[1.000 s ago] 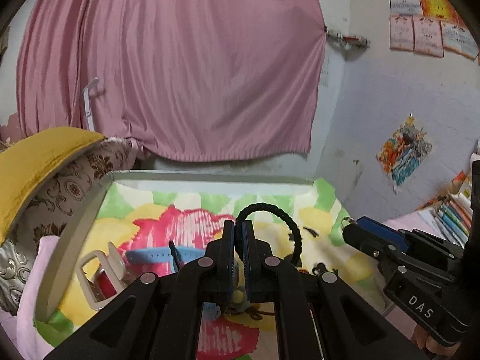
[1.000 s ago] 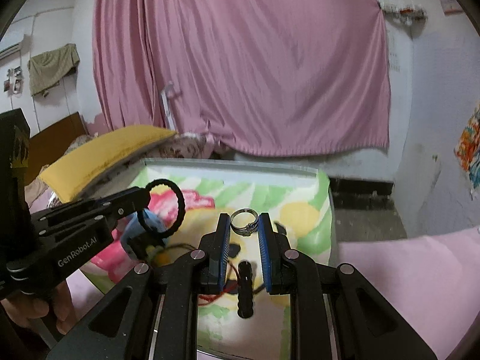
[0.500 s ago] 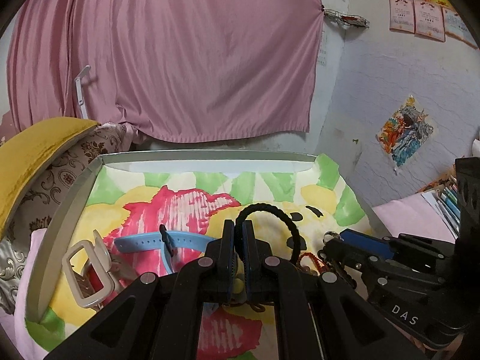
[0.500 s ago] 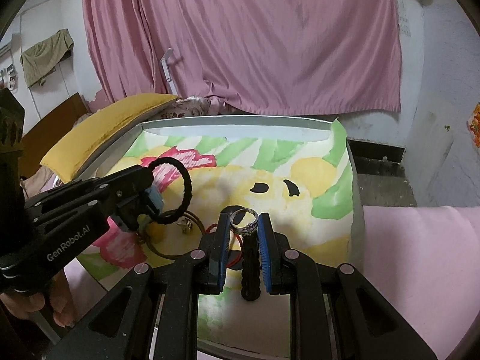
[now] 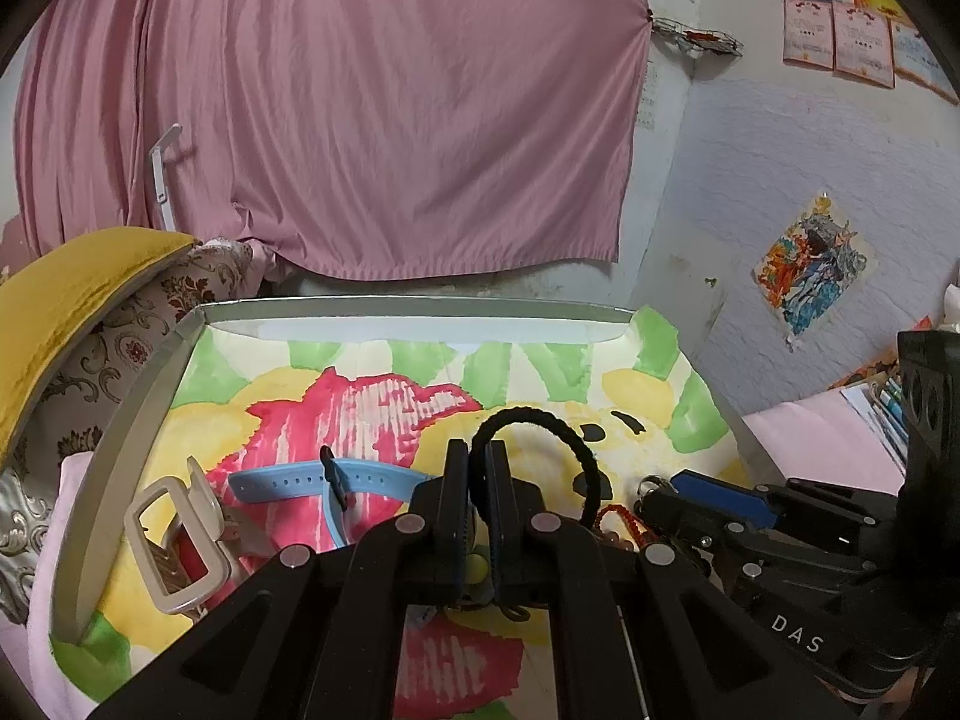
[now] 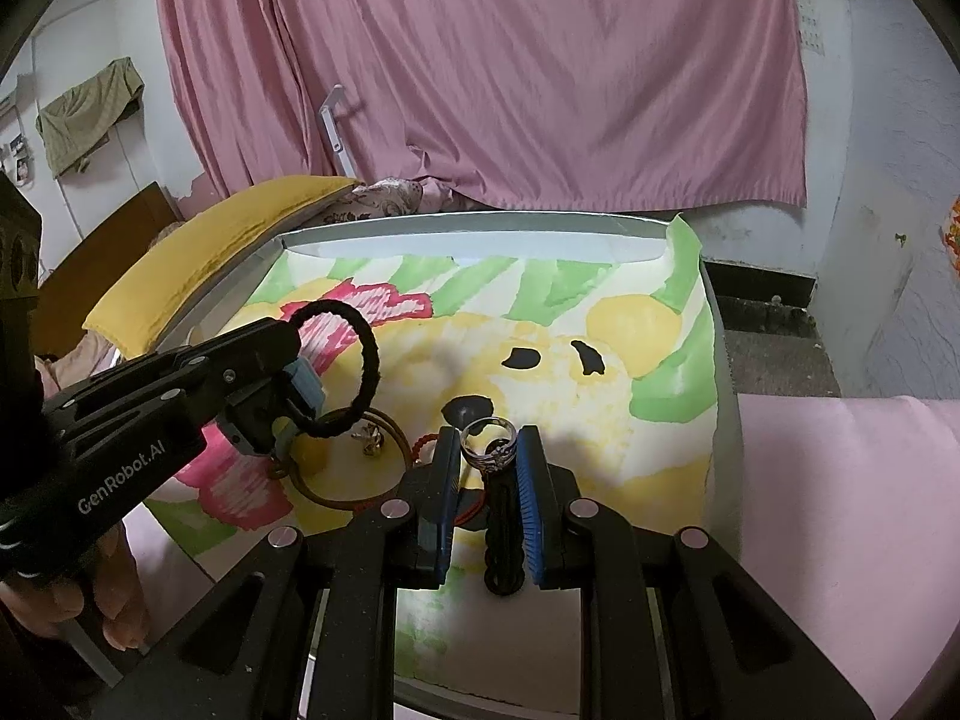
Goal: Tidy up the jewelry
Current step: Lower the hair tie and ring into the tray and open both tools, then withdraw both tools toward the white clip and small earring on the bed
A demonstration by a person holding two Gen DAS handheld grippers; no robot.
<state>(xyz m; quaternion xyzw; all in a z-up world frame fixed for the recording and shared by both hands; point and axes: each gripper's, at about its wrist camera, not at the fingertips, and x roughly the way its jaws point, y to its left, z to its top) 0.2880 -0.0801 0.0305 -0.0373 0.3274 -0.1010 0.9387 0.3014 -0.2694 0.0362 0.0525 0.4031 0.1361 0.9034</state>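
My left gripper (image 5: 477, 468) is shut on a black braided hair tie (image 5: 567, 450), held upright above the painted tray mat; it also shows in the right wrist view (image 6: 354, 372). My right gripper (image 6: 489, 450) is shut on a silver ring (image 6: 491, 450), low over the mat near its right front. In the left wrist view the right gripper (image 5: 654, 495) sits just right of the hair tie. A gold bangle (image 6: 342, 468), a small charm (image 6: 371, 439) and a red beaded cord (image 5: 618, 519) lie on the mat below.
A grey-rimmed tray (image 5: 120, 450) holds the colourful mat. A blue watch strap (image 5: 312, 483) and an open beige box (image 5: 174, 546) lie at its left. A yellow cushion (image 5: 54, 300) sits left, a pink curtain (image 5: 360, 120) behind, pink bedding (image 6: 840, 510) right.
Both grippers have tilted down and moved lower over the mat, closer together. Each still holds its item. The bangle and charm have come into the right wrist view.
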